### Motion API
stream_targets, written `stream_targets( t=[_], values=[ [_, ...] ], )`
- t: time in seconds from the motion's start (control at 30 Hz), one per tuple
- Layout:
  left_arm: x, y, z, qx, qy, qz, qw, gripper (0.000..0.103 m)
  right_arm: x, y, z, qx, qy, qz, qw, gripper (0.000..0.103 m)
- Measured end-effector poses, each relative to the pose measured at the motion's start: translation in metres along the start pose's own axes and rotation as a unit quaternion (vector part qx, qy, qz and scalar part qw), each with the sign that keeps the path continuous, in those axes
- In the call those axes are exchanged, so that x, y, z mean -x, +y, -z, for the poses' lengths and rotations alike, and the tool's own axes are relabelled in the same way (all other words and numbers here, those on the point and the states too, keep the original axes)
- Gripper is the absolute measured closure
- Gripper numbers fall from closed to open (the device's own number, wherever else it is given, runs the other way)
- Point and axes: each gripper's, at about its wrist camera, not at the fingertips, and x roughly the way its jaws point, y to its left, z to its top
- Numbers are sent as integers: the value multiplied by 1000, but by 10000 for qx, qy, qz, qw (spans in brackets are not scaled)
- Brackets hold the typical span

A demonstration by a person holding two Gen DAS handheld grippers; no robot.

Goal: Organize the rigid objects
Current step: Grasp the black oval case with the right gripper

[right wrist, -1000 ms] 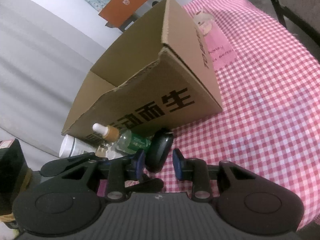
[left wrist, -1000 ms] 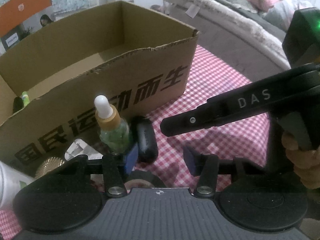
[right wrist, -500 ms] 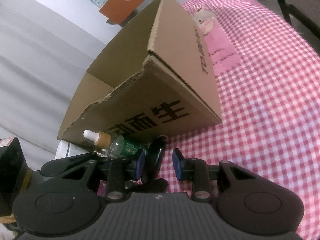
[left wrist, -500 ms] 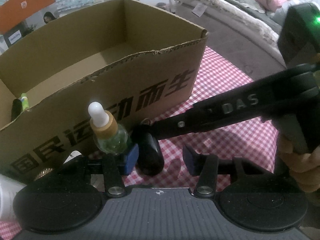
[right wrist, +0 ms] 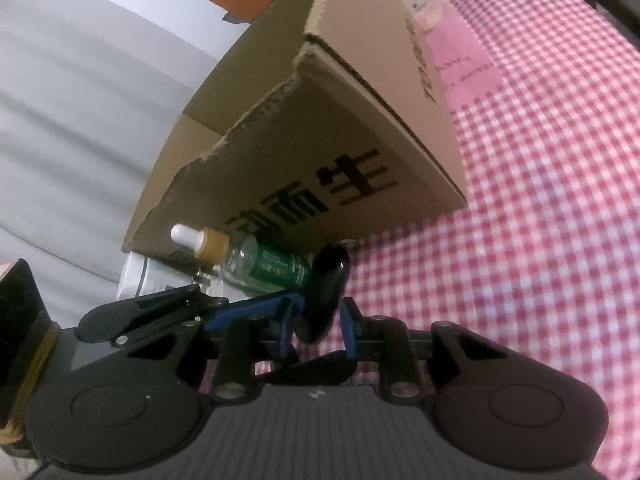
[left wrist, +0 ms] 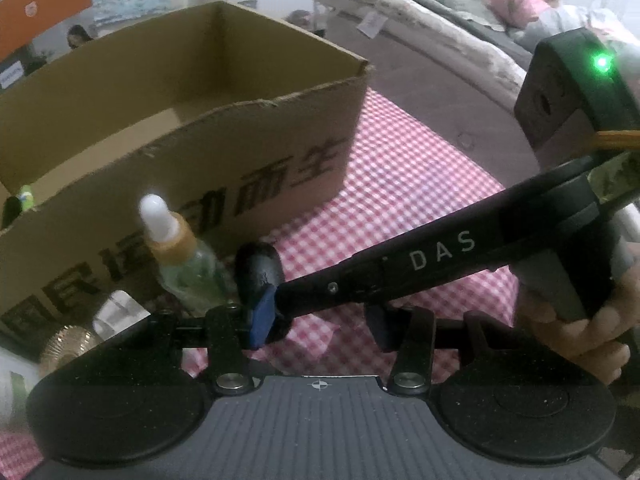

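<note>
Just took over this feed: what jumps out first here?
The open cardboard box with black lettering fills the middle of the checked cloth. In front of it, the right gripper is closing around a black oval object, beside a dropper bottle.

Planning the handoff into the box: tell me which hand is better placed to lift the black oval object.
Right. The right gripper has its fingers either side of the black oval object and is closing on it. The left gripper has only checked cloth between its fingers, beside the dropper bottle.
</note>
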Motion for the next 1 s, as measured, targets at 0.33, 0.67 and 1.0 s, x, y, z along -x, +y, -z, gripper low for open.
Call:
stream_targets(
  t=[0.33, 0.67, 1.0],
  values=[
    [-2, 0, 0, -185, 42, -648, 9977, 56, 8, -10, -4, -80, -141, 109, 9998, 75],
    [-15, 6, -4, 63, 204, -653, 9976, 55, -15, -7, -19, -123, -73, -24, 9999, 75],
    [-15, 1, -4, 103, 157, -573, 9982, 58, -23, -5, -17, -130, -208, -129, 9996, 78]
  ],
)
